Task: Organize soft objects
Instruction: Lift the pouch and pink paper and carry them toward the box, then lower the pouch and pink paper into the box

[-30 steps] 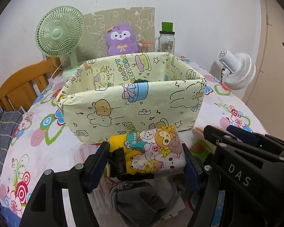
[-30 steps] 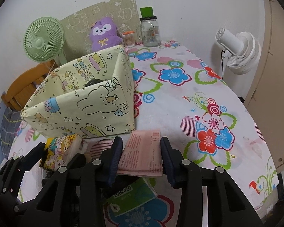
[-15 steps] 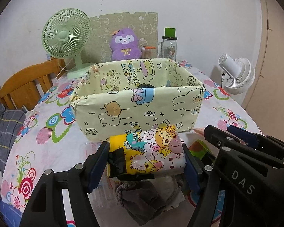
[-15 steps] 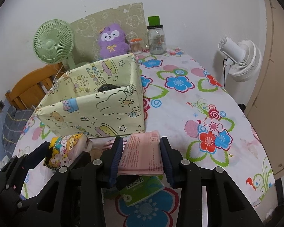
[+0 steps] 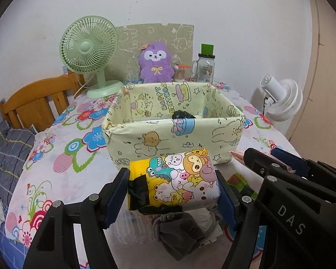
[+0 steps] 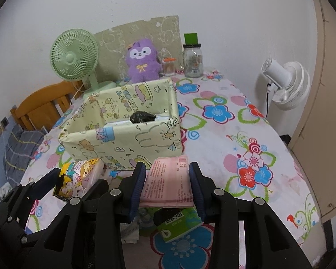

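- left gripper (image 5: 171,190) is closed on the cartoon tissue pack (image 5: 177,179), held above the table (image 5: 62,179) just in front of the paper-covered box (image 5: 168,139)
- a grey pouch (image 5: 179,231) lies on the table below that pack
- right gripper (image 6: 166,185) is clamped on the pink tissue pack (image 6: 168,183), raised near the box's front right corner
- a green tissue pack (image 6: 179,224) rests underneath

Left gripper (image 5: 171,191) clamped on cartoon tissue pack (image 5: 177,179); right gripper (image 6: 166,185) clamped on pink pack (image 6: 168,183)
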